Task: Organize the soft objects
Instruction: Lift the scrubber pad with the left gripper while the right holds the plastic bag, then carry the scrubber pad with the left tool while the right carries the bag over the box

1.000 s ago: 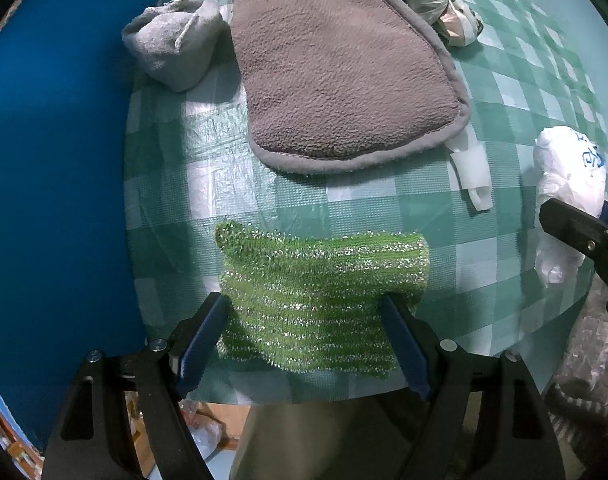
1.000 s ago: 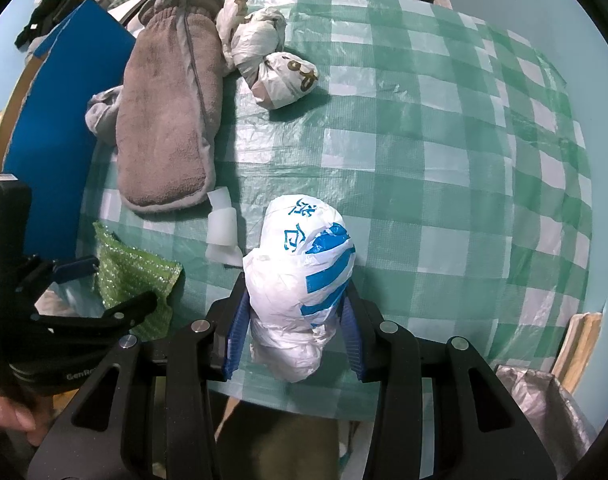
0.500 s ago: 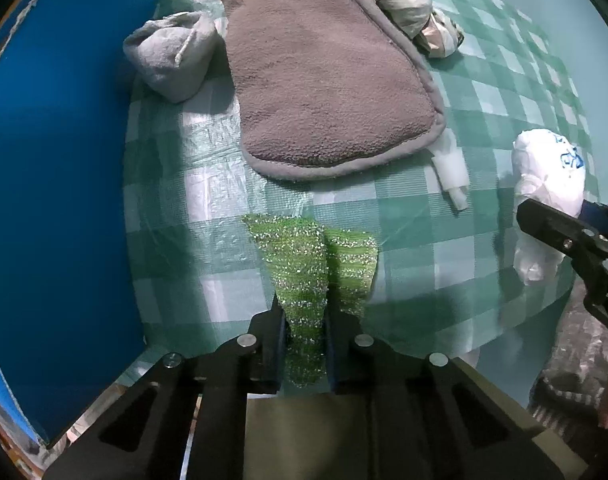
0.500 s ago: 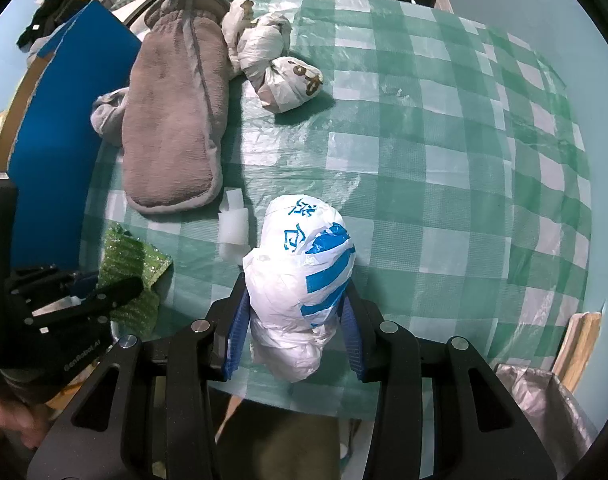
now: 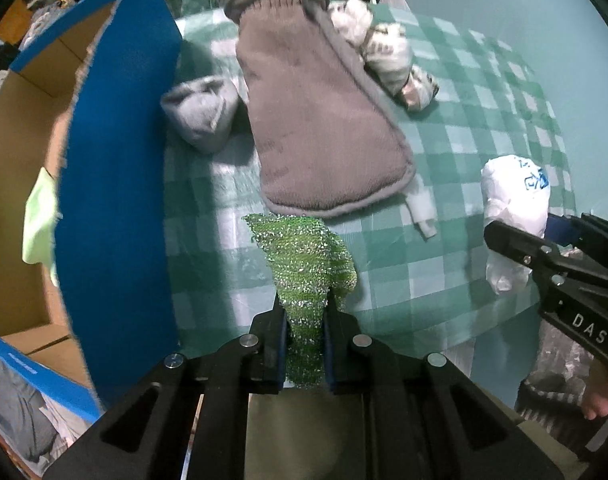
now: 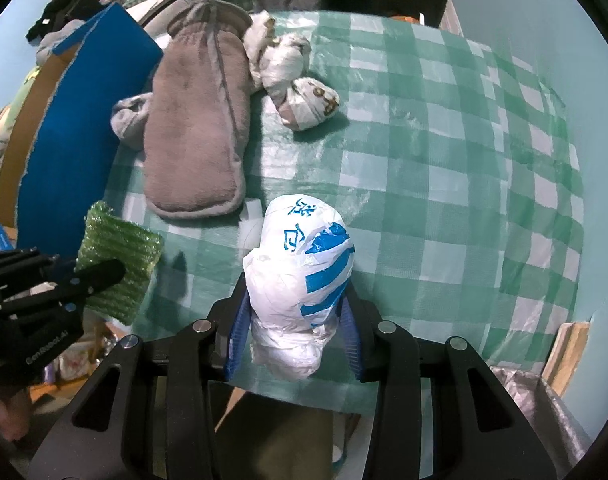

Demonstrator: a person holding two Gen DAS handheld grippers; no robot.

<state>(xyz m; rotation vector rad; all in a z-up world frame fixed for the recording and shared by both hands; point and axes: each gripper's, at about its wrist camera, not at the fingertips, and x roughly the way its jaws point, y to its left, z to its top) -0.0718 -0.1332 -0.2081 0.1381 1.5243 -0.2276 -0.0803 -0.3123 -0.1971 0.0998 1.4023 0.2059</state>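
Since a second ago the left gripper (image 5: 304, 344) has closed on the green cloth (image 5: 304, 264) and lifted it off the table (image 6: 444, 200) — swing it left over the box (image 5: 19, 160), clearing the flap. Right gripper (image 6: 293, 332) squeezes the bag (image 6: 299, 276) near the table's edge — hold firm.

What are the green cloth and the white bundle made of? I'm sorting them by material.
Green cloth: looks like knitted synthetic yarn with metallic thread, since it glitters in ribbed rows. White bundle: apparently thin plastic bag film, glossy and crinkled, with blue print.
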